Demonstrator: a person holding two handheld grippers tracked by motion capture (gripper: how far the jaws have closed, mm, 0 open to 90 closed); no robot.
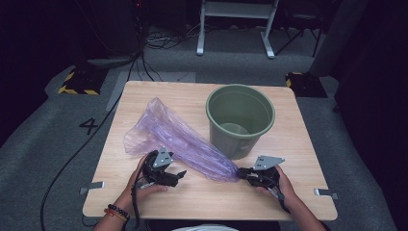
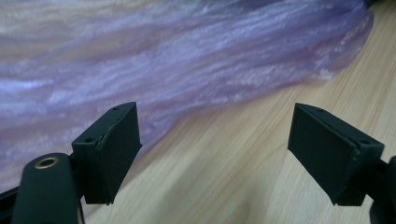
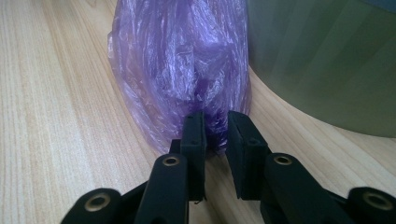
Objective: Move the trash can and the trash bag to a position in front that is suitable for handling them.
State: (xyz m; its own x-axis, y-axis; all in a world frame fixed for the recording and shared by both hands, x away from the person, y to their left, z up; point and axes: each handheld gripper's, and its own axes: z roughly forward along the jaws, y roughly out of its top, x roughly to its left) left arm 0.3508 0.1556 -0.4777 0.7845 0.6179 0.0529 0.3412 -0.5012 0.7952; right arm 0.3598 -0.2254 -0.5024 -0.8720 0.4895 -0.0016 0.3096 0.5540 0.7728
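Note:
A thin purple plastic bag point(image 1: 178, 137) lies stretched across the wooden table point(image 1: 144, 192), from the middle left to the near right. My right gripper point(image 1: 243, 172) is shut on the bag's bunched near end point(image 3: 212, 128), close beside the green bucket point(image 1: 239, 118). My left gripper point(image 1: 180, 174) rests on the table just in front of the bag's middle, its jaws wide open with only bare wood between them point(image 2: 215, 158). The bag point(image 2: 177, 60) spreads just beyond those jaws. The bucket stands upright and looks empty.
The bucket's green wall point(image 3: 327, 60) stands right of the held bag end. Metal clips point(image 1: 91, 186) point(image 1: 327, 193) sit at the table's near corners. Grey floor, cables and a frame's legs point(image 1: 235, 29) lie beyond the table.

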